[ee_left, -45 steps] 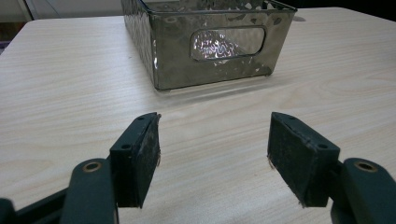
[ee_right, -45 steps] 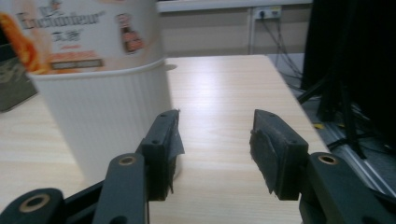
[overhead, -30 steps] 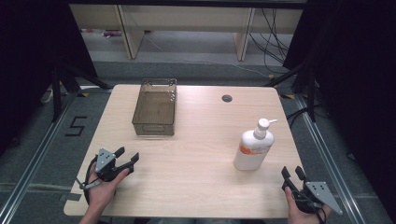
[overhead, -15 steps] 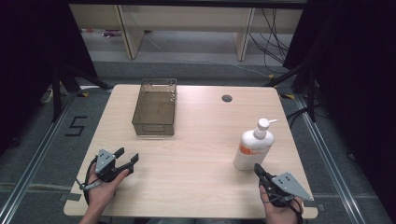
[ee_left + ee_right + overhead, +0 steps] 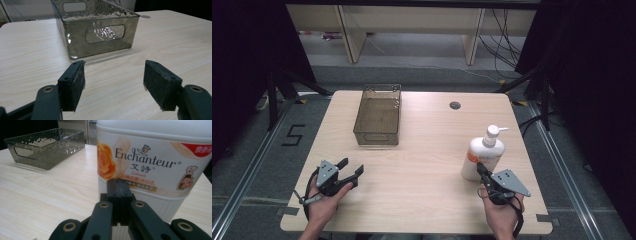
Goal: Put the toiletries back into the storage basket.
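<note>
The wooden table (image 5: pixel 422 165) carries 2 things, with a small round grommet hole (image 5: pixel 455 105) near its far edge at about 1 o'clock from the table's middle. The largest thing is the smoked, see-through plastic basket (image 5: pixel 379 121), a long box with a handle slot cut in each short end, standing at about 11 o'clock from the middle; in the left gripper view its near end (image 5: pixel 100 37) faces the camera, well apart from the jaws. Next in size is the white pump bottle (image 5: pixel 484 152), upright at about 4 o'clock from the middle, near the right edge, its pump head turned toward 3 o'clock. In the right gripper view its label (image 5: pixel 147 167) shows an orange rose and the word Enchanteur.

The right gripper (image 5: pixel 482 169), held in a hand at the table's near right, has its 2 jaws pressed flat together with nothing between them. Its tip points toward 11 o'clock and sits just at the bottle's lower front; whether it touches the bottle cannot be told. The left gripper (image 5: pixel 350 168), held in a hand at the near left, at about 7 o'clock from the basket, has its 2 pads (image 5: pixel 75 85) spread wide over bare wood, gripping nothing.
</note>
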